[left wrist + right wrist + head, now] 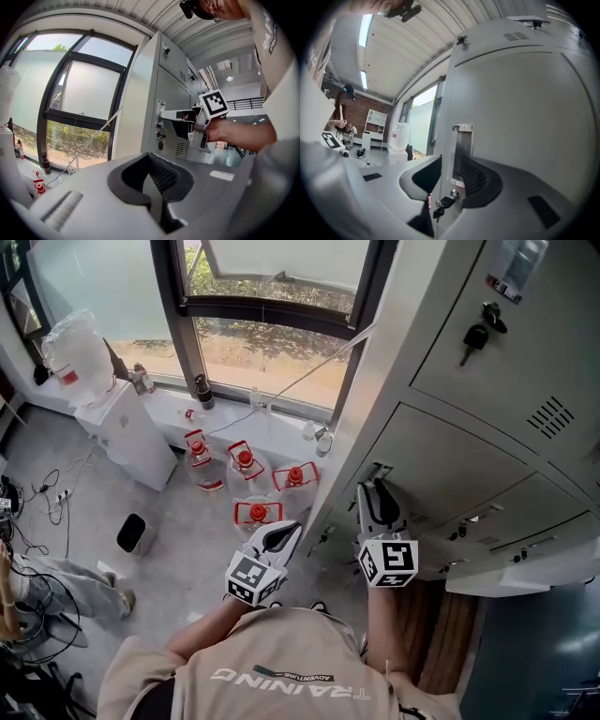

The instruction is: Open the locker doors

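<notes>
Locate the locker door (520, 117) in the second row of the grey locker bank (525, 296), at the end nearest the window (272, 343); treat it as closed or at most barely ajar, since no clear gap shows. Note the recessed pull (461, 150) on its free edge and the key (440, 206) hanging from the lock just below. Read the right gripper (447, 180) as set astride that free edge, one pad on the outer side, the ribbed pad in the pull, apparently pinched onto the door. For a clean opening, hold the pinch firm, draw back along the door's arc rather than straight out, and judge the hinge to lie on the side away from the window. Stay above the key so the pads do not snag it, and swing wide enough to clear the neighbouring door. Expect a thin sheet-metal edge to slip if the pinch loosens. Observe the right forearm stretched forward from the body, gripper (373, 495) pointing into the bank, marker cube facing up. Observe the left gripper (281, 538) held low just beside it, off the lockers, aimed toward the water bottles (246, 460) on the floor, pads (161, 176) brought together with nothing between them.
</notes>
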A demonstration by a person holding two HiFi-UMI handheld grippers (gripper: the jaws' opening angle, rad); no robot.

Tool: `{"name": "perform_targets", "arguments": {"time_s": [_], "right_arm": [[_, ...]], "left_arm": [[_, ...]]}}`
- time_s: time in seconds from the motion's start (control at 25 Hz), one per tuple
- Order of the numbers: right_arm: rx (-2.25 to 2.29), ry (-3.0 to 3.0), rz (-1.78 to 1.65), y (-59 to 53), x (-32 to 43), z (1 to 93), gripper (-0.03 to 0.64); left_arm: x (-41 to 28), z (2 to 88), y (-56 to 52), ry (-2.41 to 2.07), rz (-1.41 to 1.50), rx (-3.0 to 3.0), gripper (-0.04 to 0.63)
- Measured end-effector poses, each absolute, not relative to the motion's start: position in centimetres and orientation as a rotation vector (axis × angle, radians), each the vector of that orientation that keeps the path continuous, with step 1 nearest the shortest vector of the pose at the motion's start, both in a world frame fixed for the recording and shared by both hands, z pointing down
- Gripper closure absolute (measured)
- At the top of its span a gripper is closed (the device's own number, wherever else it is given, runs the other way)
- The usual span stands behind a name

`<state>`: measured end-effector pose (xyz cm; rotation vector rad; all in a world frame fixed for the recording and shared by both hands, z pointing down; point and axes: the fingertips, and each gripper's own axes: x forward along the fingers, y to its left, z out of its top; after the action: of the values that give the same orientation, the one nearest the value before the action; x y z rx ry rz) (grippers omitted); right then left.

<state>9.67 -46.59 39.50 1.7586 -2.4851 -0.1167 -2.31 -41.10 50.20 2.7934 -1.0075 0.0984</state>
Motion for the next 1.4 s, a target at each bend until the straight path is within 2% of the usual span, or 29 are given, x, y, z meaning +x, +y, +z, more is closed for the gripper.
{"name": "perform_targets", "arguments": {"time_s": [0.04, 0.4, 0.52, 0.64, 1.0, 1.4], "right_arm": [[1.749, -2.488, -0.115, -46.9, 9.5, 39.5, 0.518], [1.742, -2.54, -0.099, -48.0, 8.5, 39.0, 0.52], [1.748, -2.557, -0.084, -47.4, 8.9, 38.8, 0.563], [1.717, -2.58, -0.102, -46.0, 8.6, 38.8, 0.563], [1.561, -2.697, -0.141, -37.4, 8.1, 38.4, 0.562], [1.489, -2.778, -0.148, -24.8, 14.4, 38.5, 0.563]], "left_arm": [[-2.4, 50.3, -41.3, -1.012, 0.098, 2.787, 0.589], [-2.7, 50.9, -41.3, -1.004, 0.115, 2.776, 0.589], [-3.0, 51.1, -41.0, -1.0, 0.12, 2.777, 0.589], [-3.5, 51.3, -40.6, -1.003, 0.127, 2.768, 0.589], [-2.7, 52.2, -38.3, -0.94, 0.131, 2.774, 0.589], [4.7, 50.4, -30.9, -0.86, 0.158, 2.876, 0.589]]}}
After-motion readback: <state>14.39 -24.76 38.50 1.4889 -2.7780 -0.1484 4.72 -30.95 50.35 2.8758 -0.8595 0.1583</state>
